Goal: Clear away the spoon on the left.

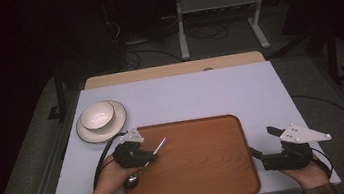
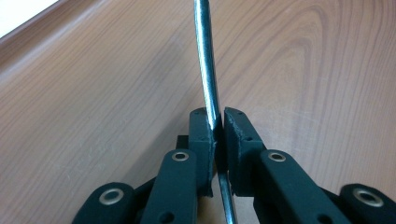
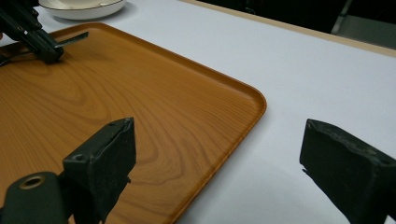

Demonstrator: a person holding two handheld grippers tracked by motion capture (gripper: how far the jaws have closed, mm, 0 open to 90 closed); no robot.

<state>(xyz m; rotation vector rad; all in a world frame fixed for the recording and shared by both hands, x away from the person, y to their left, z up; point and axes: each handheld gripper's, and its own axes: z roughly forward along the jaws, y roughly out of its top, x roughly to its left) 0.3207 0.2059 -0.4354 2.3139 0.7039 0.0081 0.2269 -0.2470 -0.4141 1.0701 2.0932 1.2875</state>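
Left tool (image 1: 148,156) pinches a spoon (image 2: 208,84) over the tray (image 1: 205,173); right tool (image 1: 262,143) waits spread.

Nearest, at the tray's left front edge, the spoon's bowl sits low while its handle angles up over the wood, clamped mid-shaft between the left jaws. Just off the tray's right edge the right tool is empty above the bench (image 1: 200,93). Beyond the tray's far-left corner stands a bowl (image 1: 96,114) on a plate (image 1: 118,119). Likely the spoon is being moved; next comes a steady carry or a gentle release. The spoon's bowl is blurred.
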